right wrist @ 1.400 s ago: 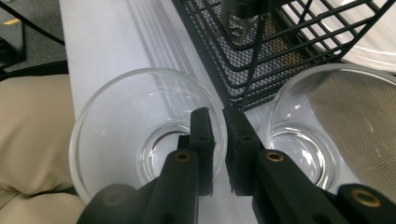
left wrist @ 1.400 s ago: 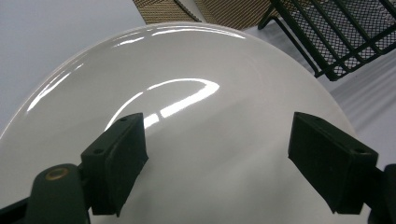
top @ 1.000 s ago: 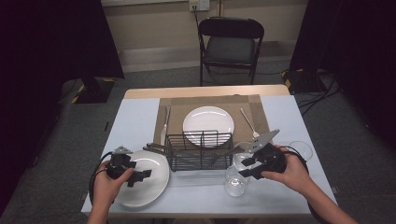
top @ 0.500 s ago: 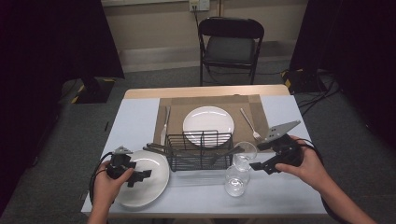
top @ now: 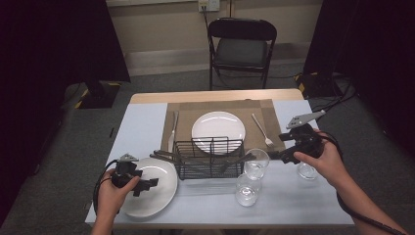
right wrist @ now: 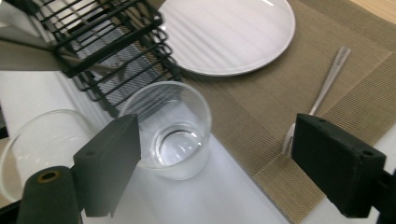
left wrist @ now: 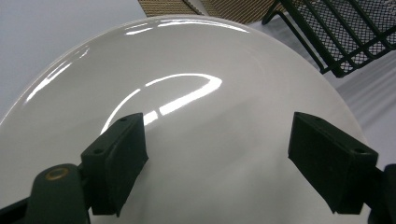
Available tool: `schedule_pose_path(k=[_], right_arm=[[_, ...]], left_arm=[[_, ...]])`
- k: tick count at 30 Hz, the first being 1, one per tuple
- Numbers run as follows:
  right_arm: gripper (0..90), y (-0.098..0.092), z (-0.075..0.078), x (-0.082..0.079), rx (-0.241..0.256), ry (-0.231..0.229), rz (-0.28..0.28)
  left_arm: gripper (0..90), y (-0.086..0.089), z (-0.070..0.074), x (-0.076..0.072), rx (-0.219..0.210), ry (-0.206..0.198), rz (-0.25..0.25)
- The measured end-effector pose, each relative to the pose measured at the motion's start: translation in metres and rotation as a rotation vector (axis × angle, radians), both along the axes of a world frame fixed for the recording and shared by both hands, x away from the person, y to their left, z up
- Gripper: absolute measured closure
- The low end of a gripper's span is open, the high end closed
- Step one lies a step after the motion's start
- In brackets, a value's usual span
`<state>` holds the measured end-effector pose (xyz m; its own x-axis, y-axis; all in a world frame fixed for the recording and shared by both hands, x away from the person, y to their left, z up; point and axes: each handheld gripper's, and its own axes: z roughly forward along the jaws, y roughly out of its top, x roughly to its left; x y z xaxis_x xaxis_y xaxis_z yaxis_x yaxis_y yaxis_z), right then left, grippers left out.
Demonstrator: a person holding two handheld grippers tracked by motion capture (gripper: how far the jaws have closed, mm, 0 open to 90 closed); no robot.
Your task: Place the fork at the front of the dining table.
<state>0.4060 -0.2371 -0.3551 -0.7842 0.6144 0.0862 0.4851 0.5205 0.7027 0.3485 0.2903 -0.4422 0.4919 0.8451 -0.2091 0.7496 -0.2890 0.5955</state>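
Two hand-held black grippers, bare forearms

Each gripper is matte black: the left gripper [top: 147,184] and right gripper [top: 277,155] end in two blocky rectangular jaws with small screw holes in their faces, and a brass-coloured rivet sits at 8 o'clock in both gripper views. A grey three-cornered plate [top: 304,118] tops the right one at 1 o'clock; black cables [top: 99,187] loop off both. No sleeves show on the forearms.

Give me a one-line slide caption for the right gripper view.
Open right tool poised above a clear glass beside the black wire rack, with a white plate and fork on the woven placemat.
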Motion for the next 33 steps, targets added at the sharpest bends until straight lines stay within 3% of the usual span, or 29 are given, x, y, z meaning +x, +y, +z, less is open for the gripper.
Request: schedule_pose_path(k=[20,33], right_arm=[[15.4,-0.003,-0.019,0.04,0.024,0.037,-0.132],[15.4,0.013,-0.027,0.055,0.011,0.034,-0.148]], left_arm=[[19.0,0.005,0.001,0.0,-0.01,-0.005,0.007],[19.0,0.004,0.002,0.001,-0.015,-0.01,-0.001]])
